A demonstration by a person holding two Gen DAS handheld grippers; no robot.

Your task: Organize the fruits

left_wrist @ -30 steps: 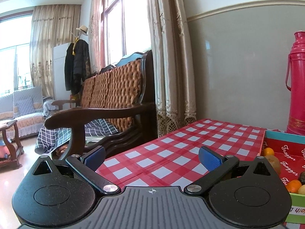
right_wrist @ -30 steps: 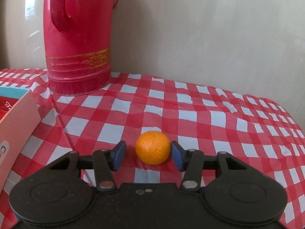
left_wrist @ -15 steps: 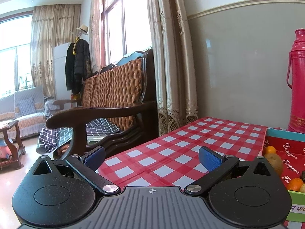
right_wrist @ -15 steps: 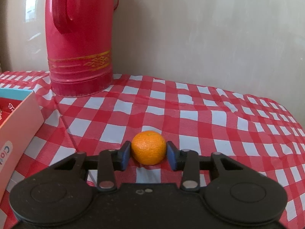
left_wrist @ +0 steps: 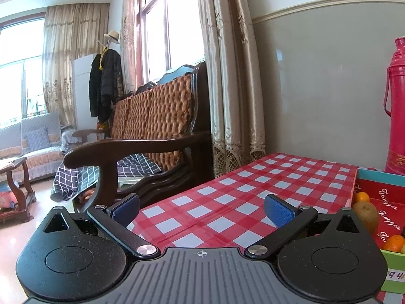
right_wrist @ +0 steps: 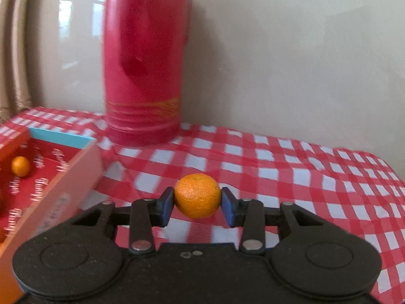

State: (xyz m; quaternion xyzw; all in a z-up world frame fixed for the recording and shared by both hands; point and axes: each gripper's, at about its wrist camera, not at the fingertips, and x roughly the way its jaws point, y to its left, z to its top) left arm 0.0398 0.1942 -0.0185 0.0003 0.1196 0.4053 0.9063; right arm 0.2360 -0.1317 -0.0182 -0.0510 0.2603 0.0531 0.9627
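Observation:
My right gripper (right_wrist: pixel 198 205) is shut on a small orange tangerine (right_wrist: pixel 198 195), which hangs clear above the red-checked tablecloth (right_wrist: pixel 291 174). To its left stands the open red box (right_wrist: pixel 63 182) with another tangerine (right_wrist: pixel 20 166) on its floor. In the left wrist view my left gripper (left_wrist: pixel 201 209) stands open with nothing between its blue pads, low over the tablecloth (left_wrist: pixel 222 202). The same box (left_wrist: pixel 379 192) lies at its right with a kiwi (left_wrist: pixel 365 212) and two tangerines (left_wrist: pixel 362 197) (left_wrist: pixel 393 243) showing.
A tall red thermos (right_wrist: pixel 145 76) stands on the table behind the box, close to the grey wall. A wooden armchair (left_wrist: pixel 141 141) with a woven back sits past the table's left edge, by the curtain (left_wrist: pixel 227 76).
My right gripper closed on the tangerine, then lifted it off the cloth and swung left, bringing the box into view. The left gripper has stayed put and open.

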